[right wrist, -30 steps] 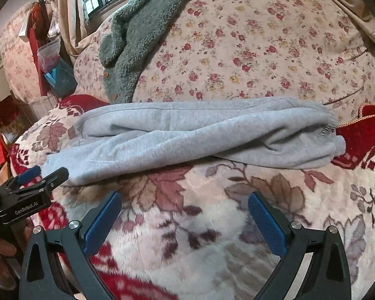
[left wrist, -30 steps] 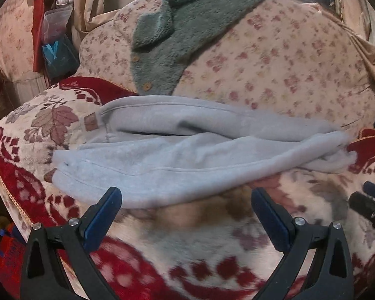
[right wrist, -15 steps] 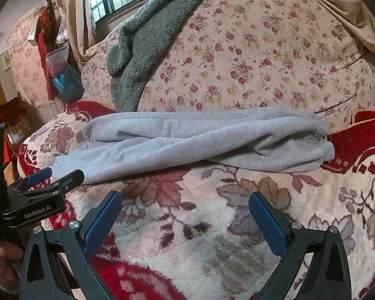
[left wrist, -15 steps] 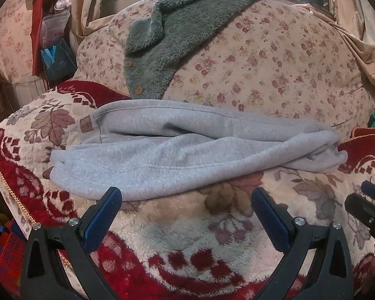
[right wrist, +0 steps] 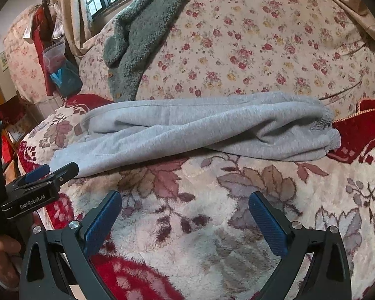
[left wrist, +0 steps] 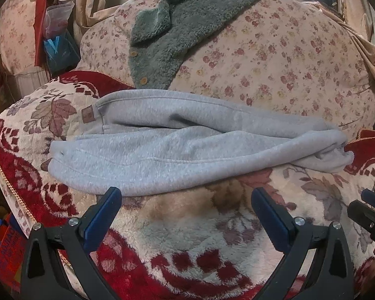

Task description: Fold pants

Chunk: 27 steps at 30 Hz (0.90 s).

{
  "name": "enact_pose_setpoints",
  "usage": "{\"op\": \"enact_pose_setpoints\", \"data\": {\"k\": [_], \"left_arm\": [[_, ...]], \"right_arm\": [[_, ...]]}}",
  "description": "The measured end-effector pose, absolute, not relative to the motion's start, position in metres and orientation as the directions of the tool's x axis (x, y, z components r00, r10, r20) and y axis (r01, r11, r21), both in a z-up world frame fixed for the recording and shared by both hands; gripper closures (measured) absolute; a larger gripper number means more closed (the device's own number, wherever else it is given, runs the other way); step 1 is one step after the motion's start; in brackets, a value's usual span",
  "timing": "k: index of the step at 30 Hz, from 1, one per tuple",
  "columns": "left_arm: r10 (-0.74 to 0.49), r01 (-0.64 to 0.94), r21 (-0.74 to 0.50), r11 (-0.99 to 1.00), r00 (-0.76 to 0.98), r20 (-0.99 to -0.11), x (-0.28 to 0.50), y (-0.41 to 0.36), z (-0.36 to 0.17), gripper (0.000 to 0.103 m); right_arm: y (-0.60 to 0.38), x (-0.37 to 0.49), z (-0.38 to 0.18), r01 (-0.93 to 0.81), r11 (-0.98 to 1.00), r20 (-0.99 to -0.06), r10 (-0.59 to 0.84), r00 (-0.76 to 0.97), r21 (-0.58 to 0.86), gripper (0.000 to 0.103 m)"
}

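Grey sweatpants point(left wrist: 177, 147) lie folded lengthwise across the sofa seat, one leg over the other, waistband with a brown patch at the left, cuffs at the right; they also show in the right wrist view point(right wrist: 212, 130). My left gripper point(left wrist: 186, 200) is open and empty, just in front of the pants' near edge. My right gripper point(right wrist: 185, 205) is open and empty, a little further back from the pants over the blanket. The left gripper also appears at the left of the right wrist view point(right wrist: 52, 172).
A red and cream floral blanket point(left wrist: 187, 237) covers the seat. A green fleece jacket point(left wrist: 187, 30) hangs over the floral sofa back point(left wrist: 287, 62). Bags and clutter point(left wrist: 57, 45) stand at the far left. The seat edge drops off at the left.
Both grippers drew back from the sofa about half a second ago, then the left moved in close to the pants' near edge. The pants have not moved.
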<state>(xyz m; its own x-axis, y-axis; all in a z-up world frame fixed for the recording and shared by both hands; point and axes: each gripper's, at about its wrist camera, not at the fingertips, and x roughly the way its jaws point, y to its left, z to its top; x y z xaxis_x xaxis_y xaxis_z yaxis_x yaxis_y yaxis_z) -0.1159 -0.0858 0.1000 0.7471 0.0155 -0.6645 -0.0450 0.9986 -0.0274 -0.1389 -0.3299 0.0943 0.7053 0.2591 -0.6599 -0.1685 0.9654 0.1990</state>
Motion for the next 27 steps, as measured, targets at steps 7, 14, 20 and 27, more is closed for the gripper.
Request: {"op": "enact_pose_setpoints", "data": {"k": [7, 14, 20, 27], "left_arm": [[0.024, -0.074, -0.044, 0.996, 0.73, -0.683, -0.107, -0.075, 0.091, 0.0], [0.062, -0.129, -0.043, 0.991, 0.707, -0.705, -0.099, -0.051, 0.08, 0.0], [0.083, -0.175, -0.052, 0.983, 0.686, -0.723, -0.094, -0.035, 0.073, 0.0], [0.032, -0.089, -0.042, 0.995, 0.691, -0.723, -0.08, -0.061, 0.075, 0.0]], "right_arm": [[-0.334, -0.13, 0.087, -0.146, 0.968, -0.683, 0.247, 0.687, 0.202, 0.0], [-0.339, -0.117, 0.079, -0.127, 0.97, -0.697, 0.237, 0.676, 0.206, 0.0], [-0.357, -0.099, 0.079, -0.084, 0.974, -0.698, 0.211, 0.684, 0.212, 0.0], [-0.412, -0.058, 0.081, 0.042, 0.949, -0.701, 0.2, 0.684, 0.312, 0.0]]}}
